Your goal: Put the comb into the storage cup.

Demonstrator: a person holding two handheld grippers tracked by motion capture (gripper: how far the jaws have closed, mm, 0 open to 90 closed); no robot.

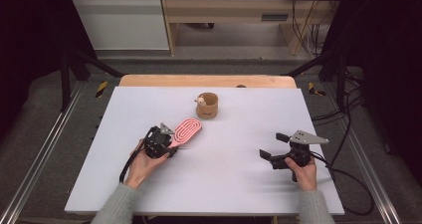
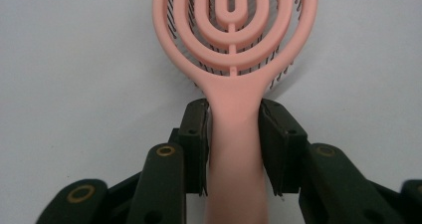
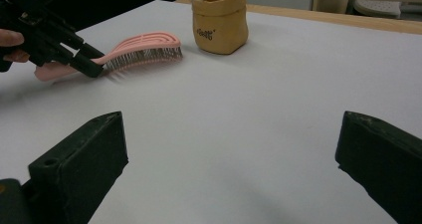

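Pouch (image 1: 207,106) beyond brush (image 1: 185,132), apart

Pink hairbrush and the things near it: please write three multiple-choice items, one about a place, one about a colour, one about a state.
1. Where does the tan pouch stand?
A. Beyond the brush head
B. Beside the right hand-held gripper
C. On the floor

2. What colour is the hairbrush?
A. Blue
B. Pink
C. Green

3. How is the right hand-held gripper?
A. Shut on the pouch
B. Shut on the brush
C. Open, holding nothing

Answers: 1 A, the high view shows it farther up the table. 2 B, seen in each view. 3 C, its jaws stand wide apart; the left hand-held gripper clamps the handle.
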